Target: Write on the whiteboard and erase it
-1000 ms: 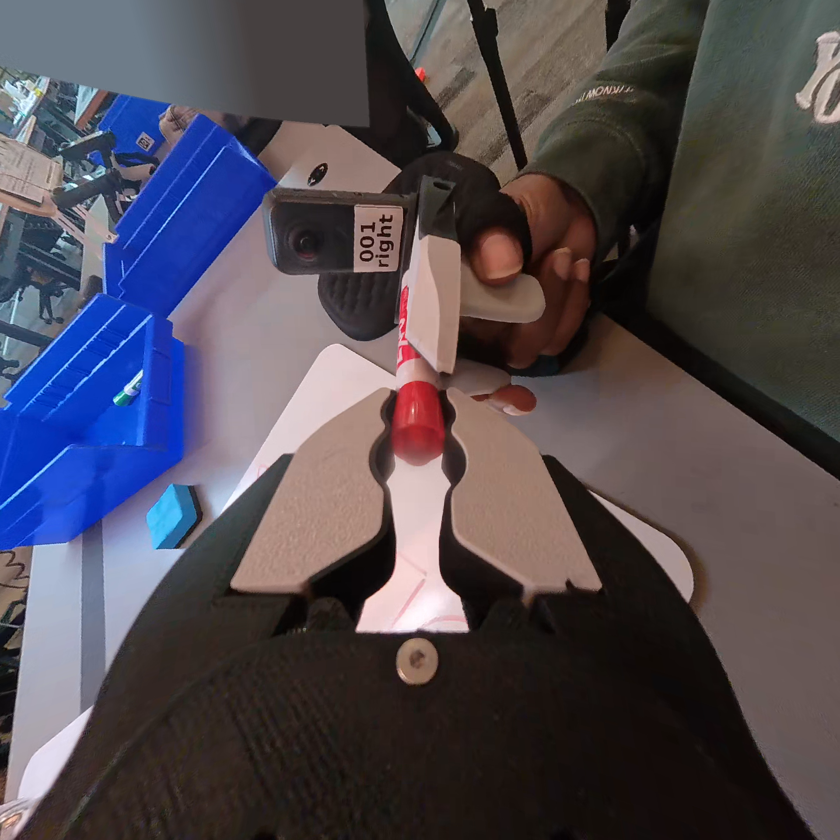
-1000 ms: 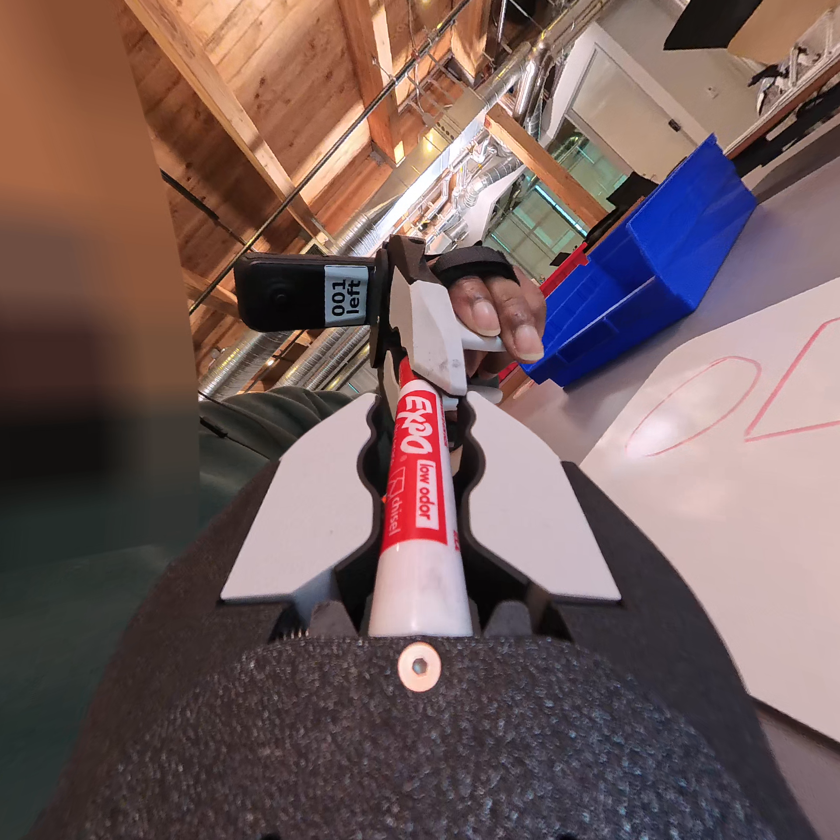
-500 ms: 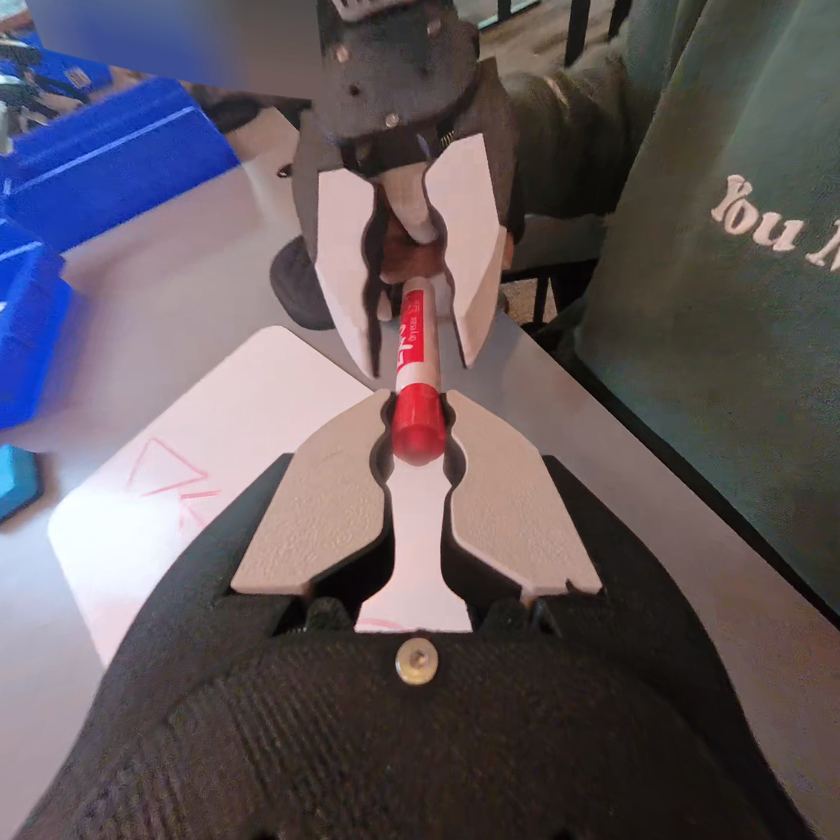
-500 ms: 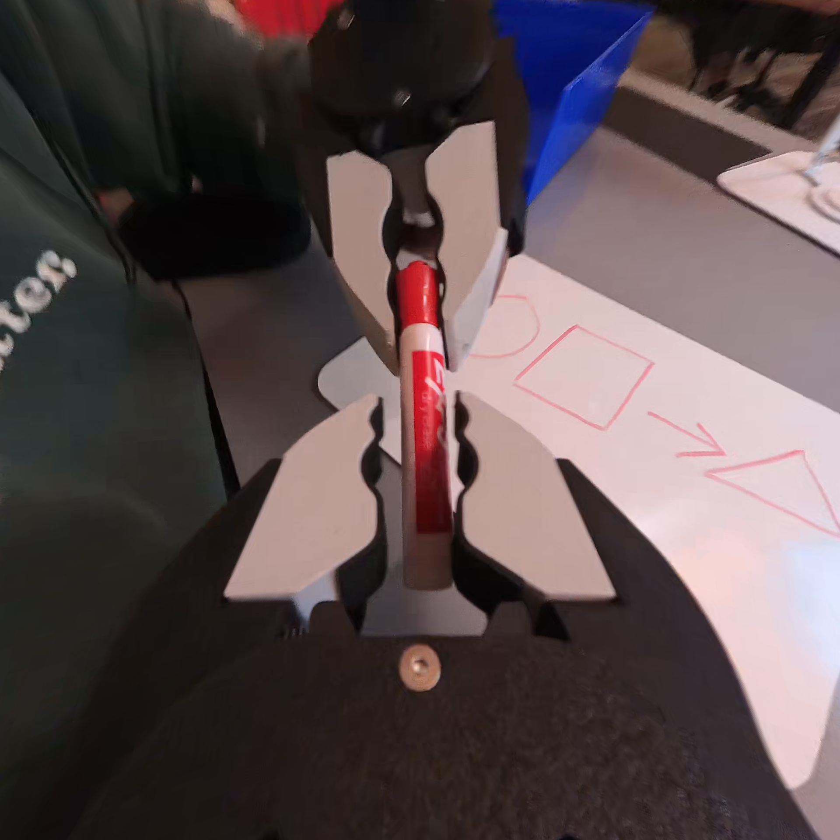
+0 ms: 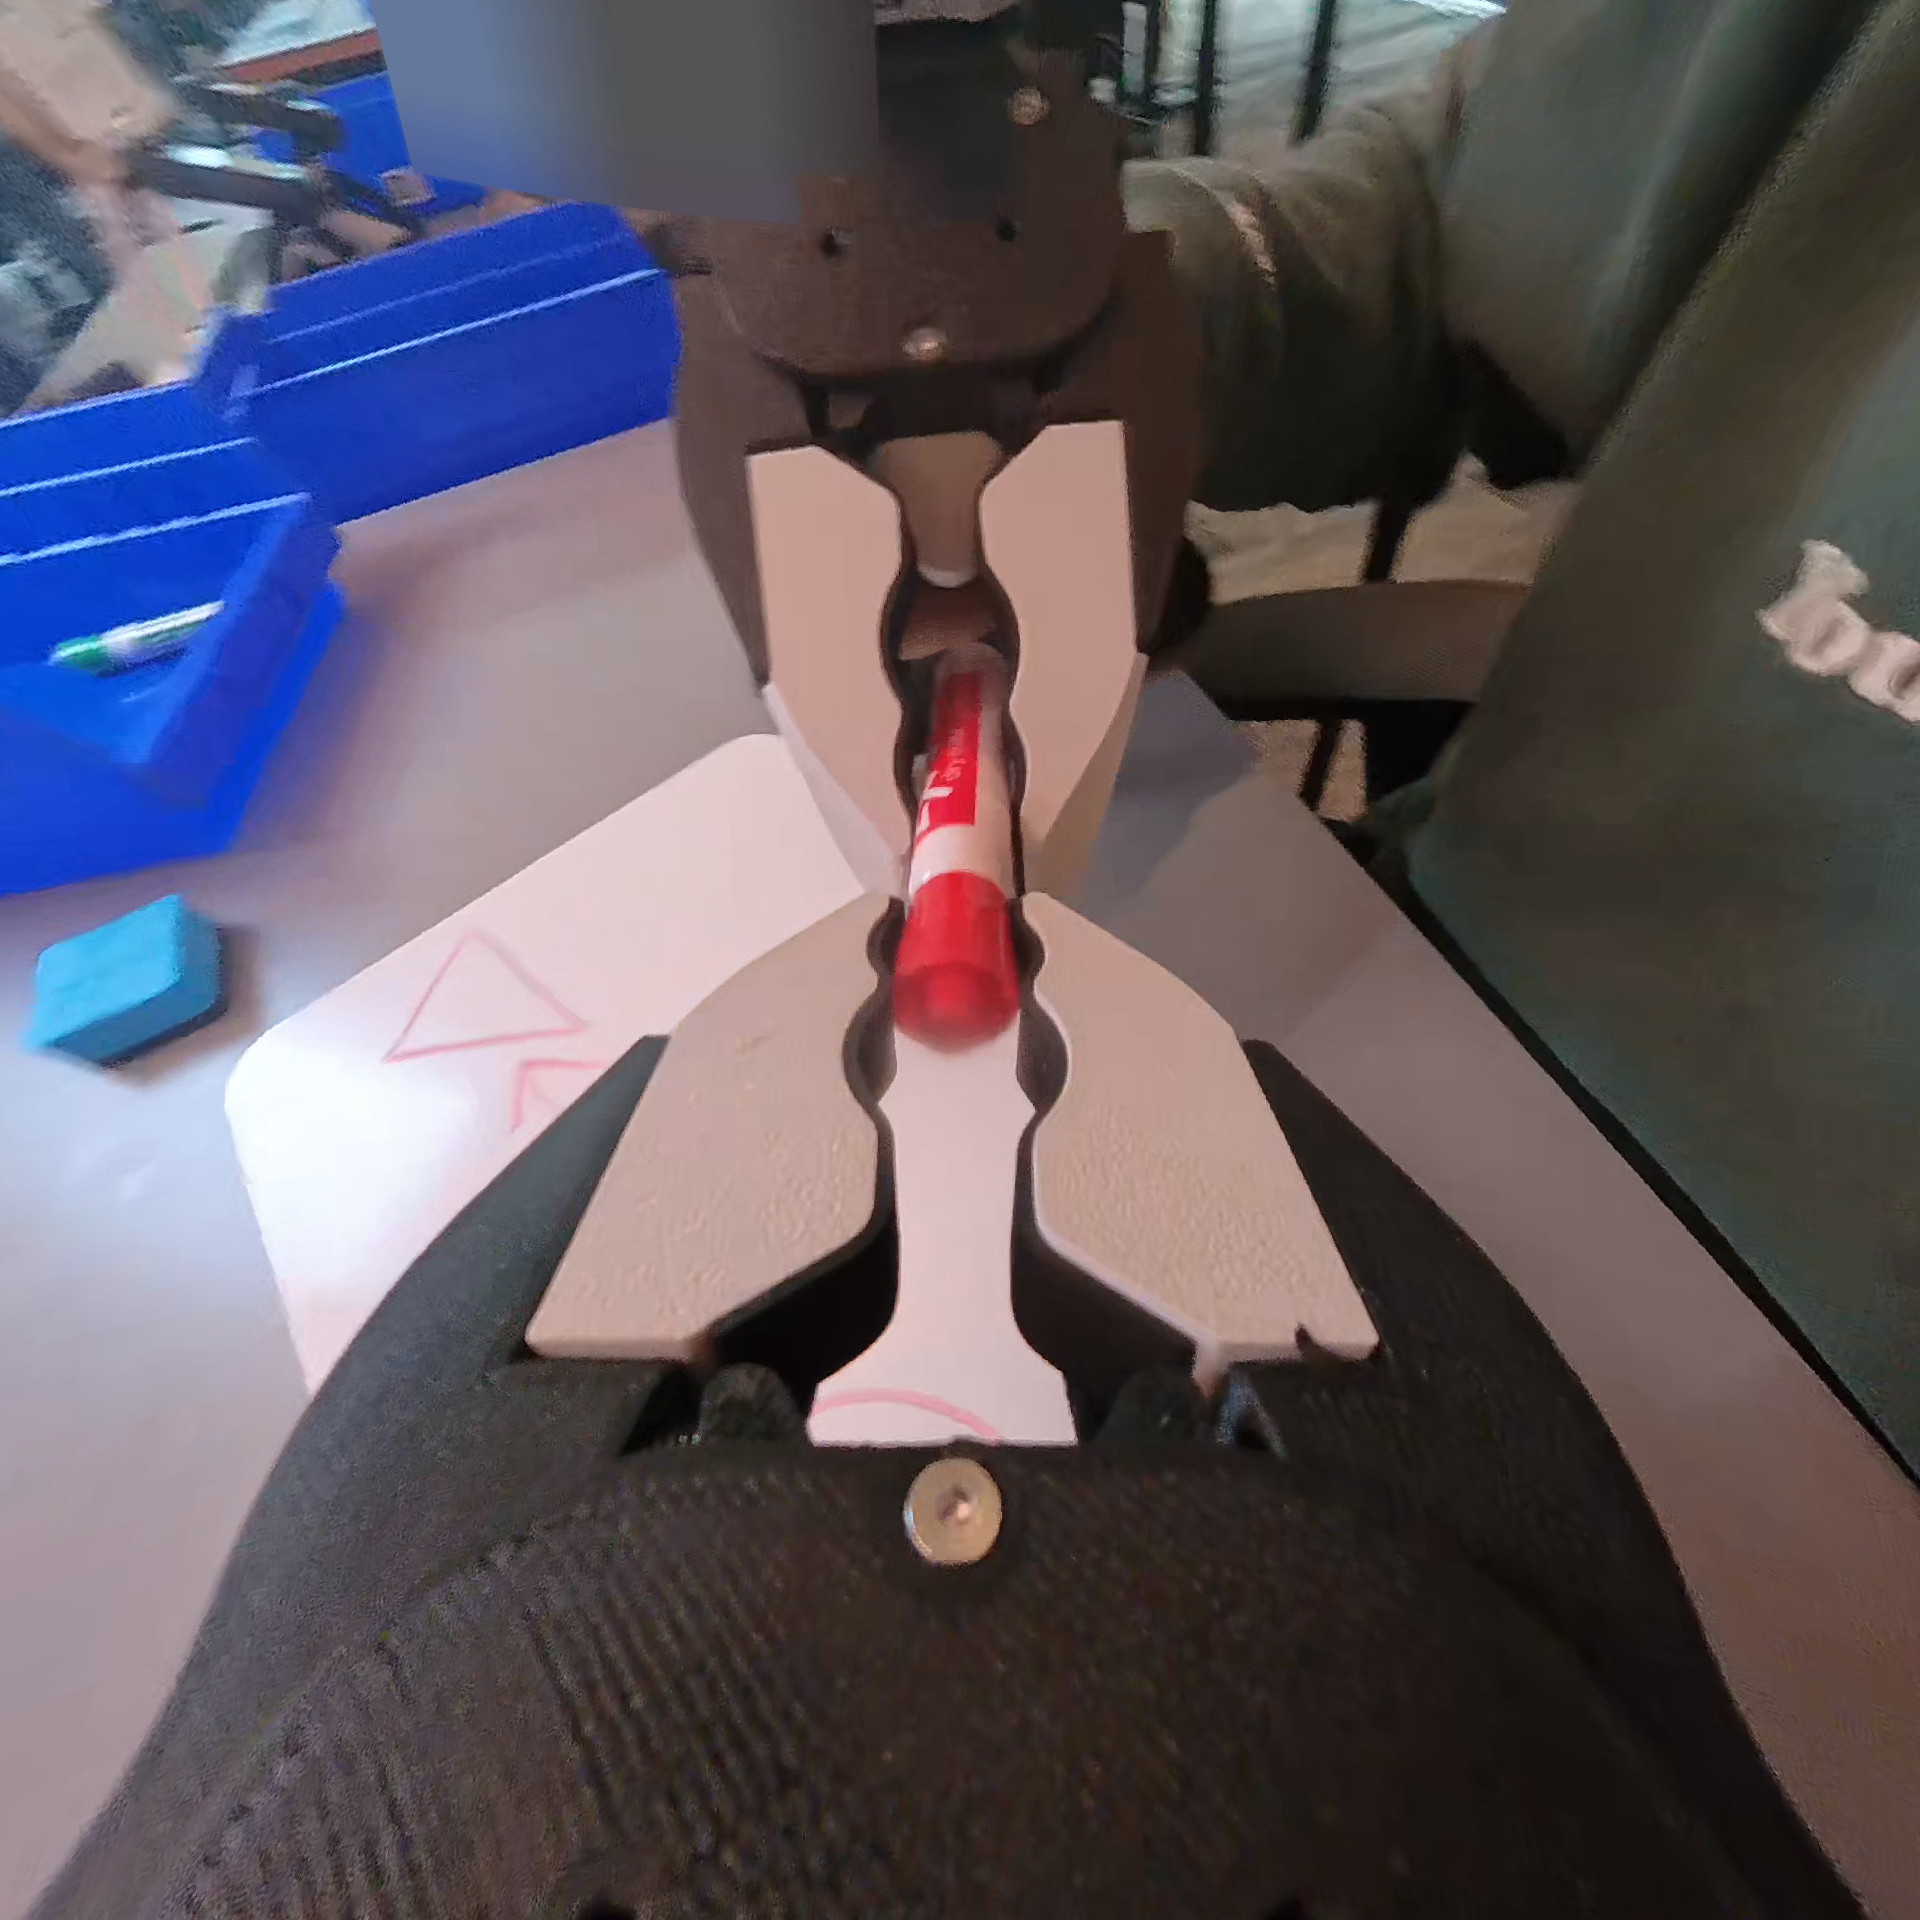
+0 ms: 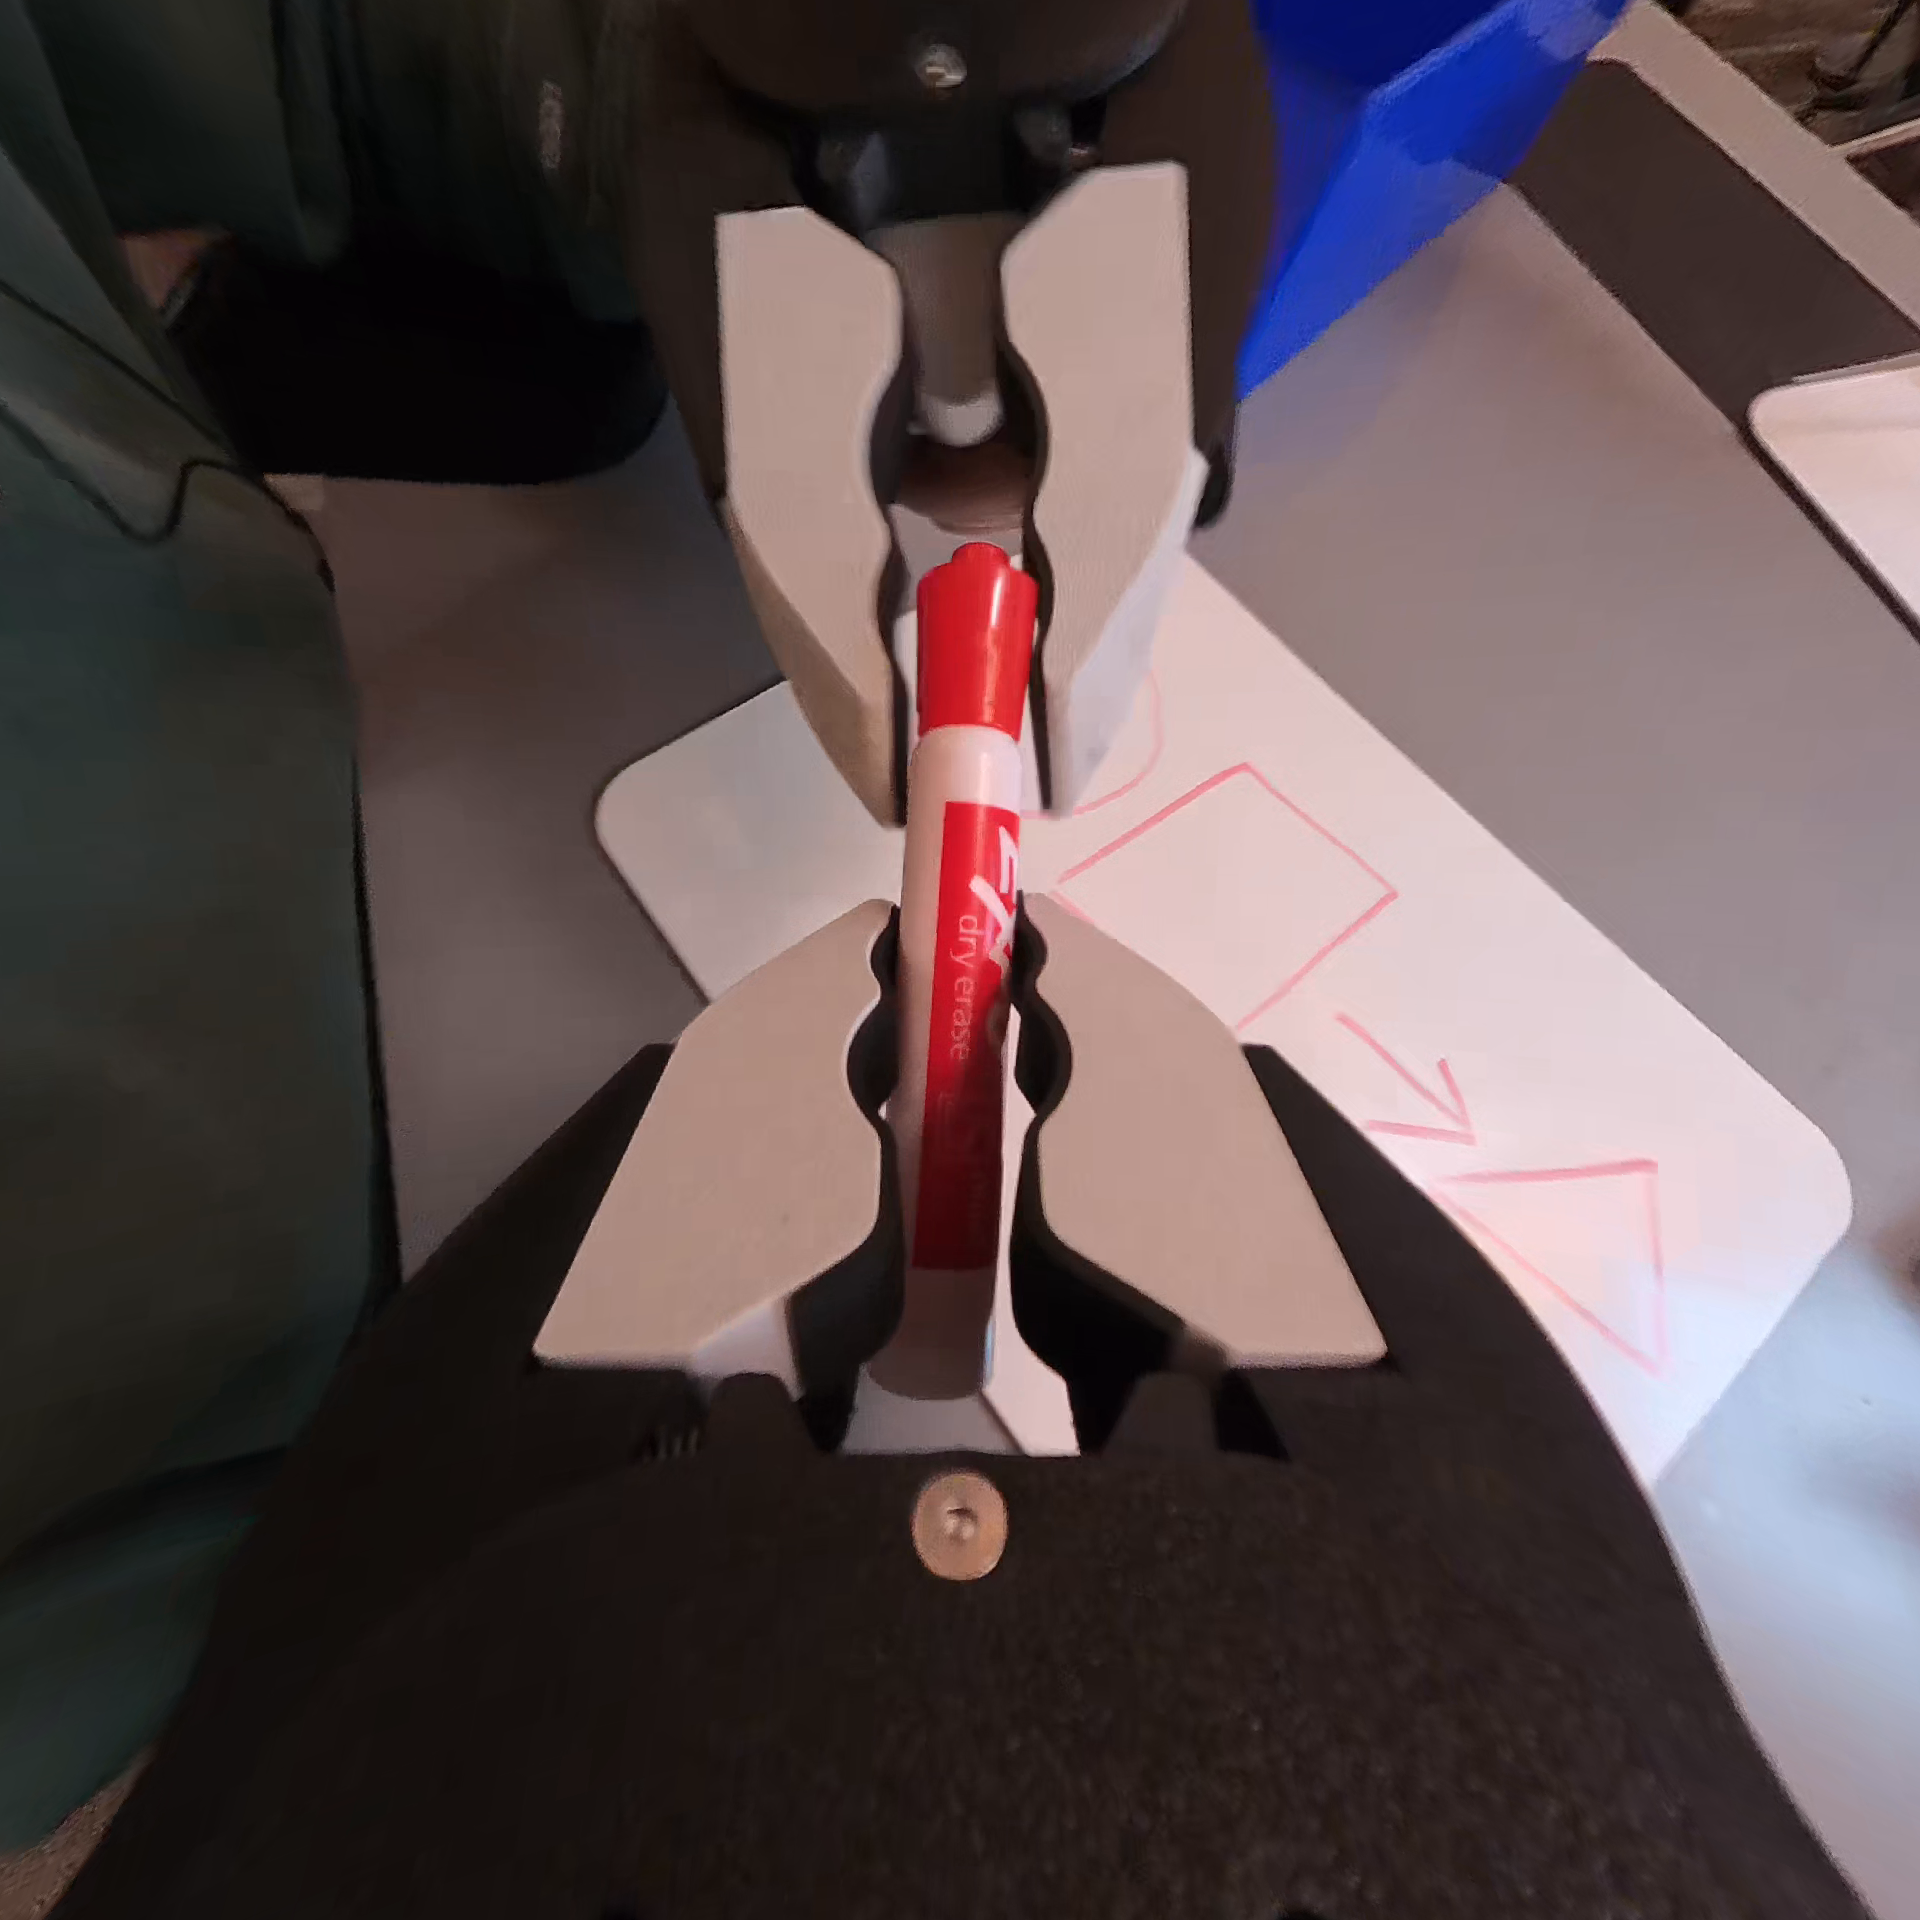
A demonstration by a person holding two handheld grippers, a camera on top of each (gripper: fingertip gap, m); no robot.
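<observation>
A red dry-erase marker with its red cap on is held level above the whiteboard. My left gripper is shut on the cap. My right gripper is shut on the marker's white and red barrel. The two grippers face each other, tip to tip; the right gripper shows opposite in the left wrist view and the left gripper in the right wrist view. The whiteboard bears red shapes: a square, an arrow, a triangle and part of a circle.
A teal eraser lies on the grey table left of the board. Blue bins stand behind it; one holds a green marker. A person in a green sweatshirt stands close at the table's edge. Another white board lies farther off.
Both grippers have swung round from tilted poses to face each other level over the whiteboard and now sit closer together. The marker stays held at both ends.
</observation>
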